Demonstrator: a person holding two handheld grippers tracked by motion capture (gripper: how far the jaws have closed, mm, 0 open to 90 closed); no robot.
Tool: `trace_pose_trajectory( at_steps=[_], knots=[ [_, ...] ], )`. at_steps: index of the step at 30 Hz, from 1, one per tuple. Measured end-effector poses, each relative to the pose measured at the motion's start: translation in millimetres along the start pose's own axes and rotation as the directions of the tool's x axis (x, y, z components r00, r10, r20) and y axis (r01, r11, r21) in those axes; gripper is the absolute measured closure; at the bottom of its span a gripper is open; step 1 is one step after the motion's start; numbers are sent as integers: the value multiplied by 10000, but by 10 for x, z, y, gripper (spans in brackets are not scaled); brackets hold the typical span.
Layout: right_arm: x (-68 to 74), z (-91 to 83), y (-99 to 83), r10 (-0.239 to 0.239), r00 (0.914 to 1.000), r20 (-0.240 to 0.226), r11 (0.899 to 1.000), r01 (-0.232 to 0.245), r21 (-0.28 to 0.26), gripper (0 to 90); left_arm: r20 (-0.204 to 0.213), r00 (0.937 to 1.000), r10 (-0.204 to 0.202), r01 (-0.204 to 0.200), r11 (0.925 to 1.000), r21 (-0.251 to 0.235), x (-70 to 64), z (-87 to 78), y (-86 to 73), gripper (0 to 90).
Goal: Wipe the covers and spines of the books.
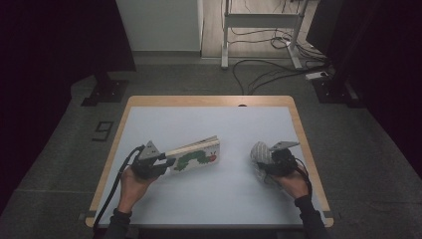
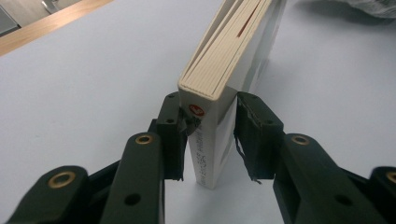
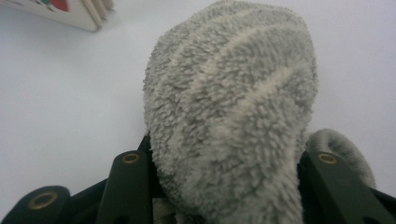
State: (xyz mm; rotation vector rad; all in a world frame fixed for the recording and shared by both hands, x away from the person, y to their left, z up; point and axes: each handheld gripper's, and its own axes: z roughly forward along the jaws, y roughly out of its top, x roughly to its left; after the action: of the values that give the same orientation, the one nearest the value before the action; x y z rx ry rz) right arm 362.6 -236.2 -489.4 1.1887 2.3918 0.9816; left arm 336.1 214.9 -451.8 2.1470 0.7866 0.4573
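A picture book and a fluffy cloth, each held over the pale table.

The board book (image 1: 195, 155) is thick, with cream page edges and a white cover showing a green caterpillar with a red head; it stands tilted on its edge, left of the table's middle, gripped at the spine end. The cloth (image 1: 260, 154) is grey terry with paler stripes, bunched into a rounded lump and clamped at its lower part, right of the middle, well apart from the book.

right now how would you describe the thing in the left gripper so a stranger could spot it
On the pale table, look left of centre, where the left gripper clamps the spine of a thick board book. Unlike the fuzzy grey cloth at the right, it is stiff, white and bears a green caterpillar.
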Motion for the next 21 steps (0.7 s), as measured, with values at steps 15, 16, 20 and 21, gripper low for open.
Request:
trace_pose_trajectory(
  at_steps=[15, 16, 20, 21],
  knots=[
    [213, -273, 143, -509, 9972, -549, 9973, 479, -554, 518, 75, 10000, -64, 64, 10000, 20, 11, -1, 2, 644],
    [228, -275, 154, -553, 9968, -586, 9970, 519, -575, 518, 72, 10000, -54, 53, 10000, 22, 11, -1, 3, 644],
    [320, -267, 207, -812, 9935, -802, 9952, 765, -609, 518, 96, 9999, -54, 54, 10000, 31, 14, -1, 3, 645],
    [351, -258, 223, -888, 9922, -875, 9946, 835, -621, 518, 98, 9999, -52, 52, 10000, 33, 15, -1, 3, 646]
  ],
)
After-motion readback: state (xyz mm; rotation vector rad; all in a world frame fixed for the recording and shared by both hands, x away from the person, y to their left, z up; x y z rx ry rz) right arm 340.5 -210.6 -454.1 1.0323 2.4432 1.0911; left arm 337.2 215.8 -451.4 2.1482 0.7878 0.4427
